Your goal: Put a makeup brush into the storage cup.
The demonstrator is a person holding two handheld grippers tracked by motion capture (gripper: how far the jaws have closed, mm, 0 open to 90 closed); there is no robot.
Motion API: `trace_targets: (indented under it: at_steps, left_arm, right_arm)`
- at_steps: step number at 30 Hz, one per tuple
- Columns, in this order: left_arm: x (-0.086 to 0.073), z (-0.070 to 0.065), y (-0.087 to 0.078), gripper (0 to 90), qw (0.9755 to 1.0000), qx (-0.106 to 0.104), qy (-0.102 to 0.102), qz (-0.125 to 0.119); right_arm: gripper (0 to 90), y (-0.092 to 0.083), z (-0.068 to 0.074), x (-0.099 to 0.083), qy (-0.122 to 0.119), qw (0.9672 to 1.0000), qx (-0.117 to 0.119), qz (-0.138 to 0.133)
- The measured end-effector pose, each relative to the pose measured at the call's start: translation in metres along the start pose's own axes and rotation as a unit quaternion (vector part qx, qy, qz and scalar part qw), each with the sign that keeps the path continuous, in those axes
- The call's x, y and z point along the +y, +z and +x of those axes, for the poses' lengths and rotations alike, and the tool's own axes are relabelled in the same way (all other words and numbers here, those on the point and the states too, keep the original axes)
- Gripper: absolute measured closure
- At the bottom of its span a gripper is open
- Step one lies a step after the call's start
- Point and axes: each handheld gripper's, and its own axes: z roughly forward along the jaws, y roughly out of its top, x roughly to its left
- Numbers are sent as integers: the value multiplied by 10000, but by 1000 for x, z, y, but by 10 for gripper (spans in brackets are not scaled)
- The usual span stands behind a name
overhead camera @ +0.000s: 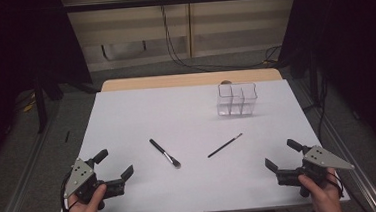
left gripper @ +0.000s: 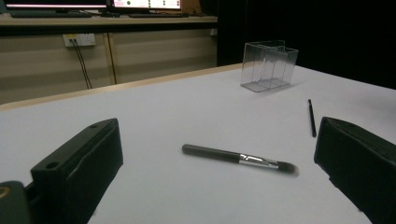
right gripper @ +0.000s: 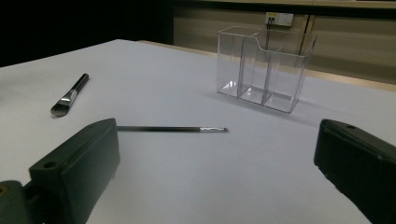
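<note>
A thick black makeup brush (overhead camera: 164, 152) with a silver ferrule lies near the middle of the white table (overhead camera: 126, 115). Right of it lies a thin black brush (overhead camera: 225, 145), slanted. A clear plastic organiser (overhead camera: 236, 99) with compartments stands at the back right, empty. My left gripper (overhead camera: 115, 163) rests at the front left, open, nothing between its jaws. At the front right my right gripper (overhead camera: 283, 154) is open too and holds nothing. The left gripper view shows the thick brush (left gripper: 239, 157), the thin brush (left gripper: 311, 117) and the organiser (left gripper: 268, 65). The right gripper view shows the thin brush (right gripper: 170, 129), the thick brush (right gripper: 70, 94) and the organiser (right gripper: 264, 67).
The table's wooden far edge (overhead camera: 189, 80) shows behind the white surface. Cables (overhead camera: 182, 56) trail across the floor beyond it. Dark frames (overhead camera: 40, 96) stand at both sides of the table.
</note>
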Motion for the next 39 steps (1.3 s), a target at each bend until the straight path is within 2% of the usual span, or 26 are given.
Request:
trace_targets:
  at_steps: [1, 5, 7, 10, 12, 16, 19, 21, 31, 35, 36, 37, 39]
  left_arm:
    - [0, 0, 0, 12, 10000, -28, 50, 26]
    - [1, -2, 2, 12, 10000, -70, 30, 16]
    - [2, -2, 3, 12, 9998, -172, -68, -24]
    - [3, -4, 4, 17, 9995, -301, -97, -48]
    - [3, -5, 4, 17, 9995, -304, -90, -26]
    - [6, -12, 11, 22, 9995, -295, 8, 73]
    - [8, -15, 22, 23, 9986, -512, -31, 137]
    - [10, -17, 29, 23, 9984, -521, 117, 179]
    - [20, -18, 45, 24, 9974, -687, 205, 25]
    - [25, -18, 47, 26, 9975, -699, 38, -32]
    - [25, -18, 48, 26, 9972, -740, 66, -38]
    - [27, -19, 49, 26, 9971, -736, 176, -28]
    - [28, -18, 52, 26, 9971, -738, 201, -48]
  right_arm:
    - [0, 0, 0, 0, 7, 10000, -2, -3]
    - [0, 2, -2, -1, 52, 10000, -15, 18]
    - [0, 3, -3, -1, 49, 10000, -21, 27]
    - [0, 3, -3, 0, 14, 10000, -4, 44]
    - [0, 3, -2, 0, -1, 10000, -15, 36]
    - [0, 4, -1, 0, 32, 10000, 37, 34]
    - [0, 4, -2, 0, 40, 10000, 15, 37]
    - [0, 4, -2, 0, 68, 10000, -8, 47]
    - [0, 0, 1, 0, -60, 9999, -38, 77]
    - [0, 1, 0, 0, -72, 9999, -81, 74]
    - [0, 1, 0, 0, -65, 9999, -93, 75]
    - [0, 1, -1, 0, -51, 9999, -80, 86]
    - [0, 2, -1, 0, -45, 9999, -81, 97]
